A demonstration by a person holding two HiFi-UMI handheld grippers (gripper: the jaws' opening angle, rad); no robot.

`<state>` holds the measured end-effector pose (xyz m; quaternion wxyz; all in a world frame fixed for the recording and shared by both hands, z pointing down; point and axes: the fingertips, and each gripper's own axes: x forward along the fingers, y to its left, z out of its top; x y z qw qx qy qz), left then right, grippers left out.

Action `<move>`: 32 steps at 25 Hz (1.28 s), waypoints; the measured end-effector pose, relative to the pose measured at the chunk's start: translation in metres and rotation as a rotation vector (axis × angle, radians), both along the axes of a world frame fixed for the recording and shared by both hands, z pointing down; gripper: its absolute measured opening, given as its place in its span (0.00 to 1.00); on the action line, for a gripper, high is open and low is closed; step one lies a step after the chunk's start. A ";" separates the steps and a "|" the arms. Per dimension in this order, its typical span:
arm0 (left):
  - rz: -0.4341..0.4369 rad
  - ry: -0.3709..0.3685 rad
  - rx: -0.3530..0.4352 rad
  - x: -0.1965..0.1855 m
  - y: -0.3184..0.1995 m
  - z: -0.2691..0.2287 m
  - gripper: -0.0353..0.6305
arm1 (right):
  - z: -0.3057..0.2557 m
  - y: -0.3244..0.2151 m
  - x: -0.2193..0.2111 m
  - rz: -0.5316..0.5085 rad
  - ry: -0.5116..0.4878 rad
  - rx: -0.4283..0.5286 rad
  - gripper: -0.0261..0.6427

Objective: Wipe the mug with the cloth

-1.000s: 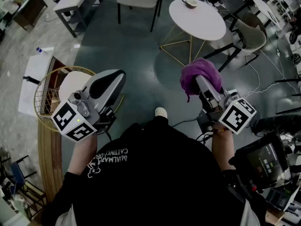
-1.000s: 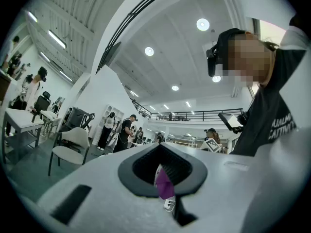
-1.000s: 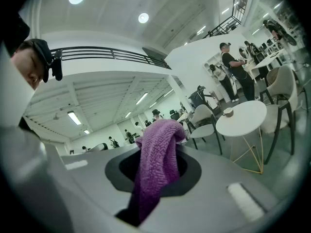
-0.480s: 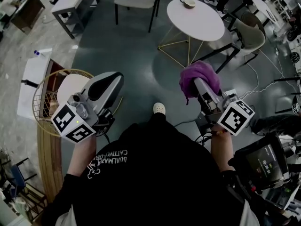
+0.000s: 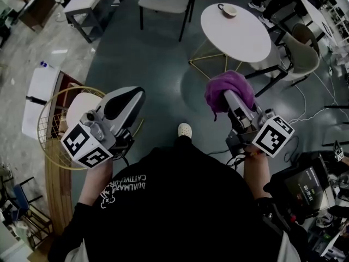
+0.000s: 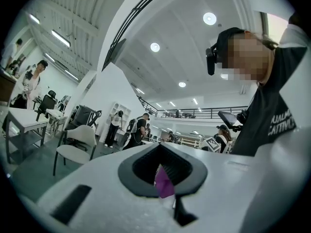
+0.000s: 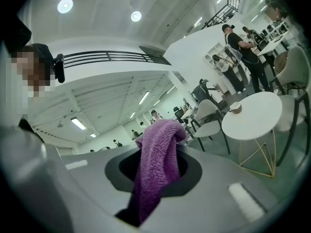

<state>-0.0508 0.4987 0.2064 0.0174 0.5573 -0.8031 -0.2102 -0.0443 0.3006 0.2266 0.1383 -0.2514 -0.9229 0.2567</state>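
Two grippers are in view: the left gripper (image 5: 134, 95) and the right gripper (image 5: 230, 98). There is one purple cloth (image 5: 235, 83), one mug (image 5: 228, 10), one round white table (image 5: 240, 37) and one wire basket (image 5: 48, 125).

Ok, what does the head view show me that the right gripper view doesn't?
Only the head view: the left tool, shut, the gold wire basket and the person's shoe. Only the right gripper view: ceiling lights and people standing beyond the table. Both: the purple cloth clamped in the right tool, and the round white table with the mug on it.
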 end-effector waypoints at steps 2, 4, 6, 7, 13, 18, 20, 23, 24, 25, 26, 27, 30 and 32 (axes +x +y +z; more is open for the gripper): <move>-0.009 -0.002 0.026 -0.005 0.003 0.002 0.05 | -0.001 0.001 -0.002 -0.007 -0.003 0.029 0.13; -0.016 0.008 0.058 -0.010 0.004 0.006 0.05 | 0.001 -0.004 -0.003 -0.003 0.006 0.056 0.13; -0.016 0.029 0.080 -0.014 0.001 0.012 0.05 | 0.008 -0.013 -0.001 0.011 0.027 0.075 0.13; -0.008 0.041 0.086 -0.015 -0.003 0.016 0.05 | 0.012 -0.019 0.002 0.025 0.039 0.082 0.13; 0.059 0.047 0.113 -0.024 -0.031 0.018 0.05 | 0.026 -0.046 0.017 0.101 0.079 0.086 0.13; 0.001 0.029 0.087 -0.029 -0.001 0.004 0.05 | 0.023 -0.020 0.000 0.052 0.080 0.096 0.13; -0.010 0.024 0.063 -0.027 0.009 -0.001 0.05 | 0.024 -0.010 -0.003 0.038 0.081 0.083 0.13; -0.032 0.019 0.044 -0.025 0.020 -0.003 0.05 | 0.025 -0.002 -0.004 0.026 0.086 0.062 0.13; -0.036 0.021 0.045 -0.025 0.021 -0.004 0.05 | 0.025 -0.001 -0.004 0.026 0.089 0.057 0.13; -0.037 0.024 0.046 -0.024 0.022 -0.004 0.05 | 0.025 -0.001 -0.005 0.026 0.094 0.054 0.13; -0.037 0.026 0.045 -0.023 0.022 -0.005 0.05 | 0.026 -0.001 -0.005 0.028 0.099 0.052 0.13; -0.036 0.028 0.041 -0.023 0.022 -0.004 0.05 | 0.027 -0.001 -0.004 0.030 0.105 0.052 0.13; -0.035 0.043 0.042 -0.026 0.022 0.000 0.05 | 0.029 -0.002 -0.004 0.038 0.115 0.059 0.13; -0.026 0.057 0.058 -0.031 0.020 0.002 0.05 | 0.029 -0.004 -0.005 0.057 0.110 0.070 0.13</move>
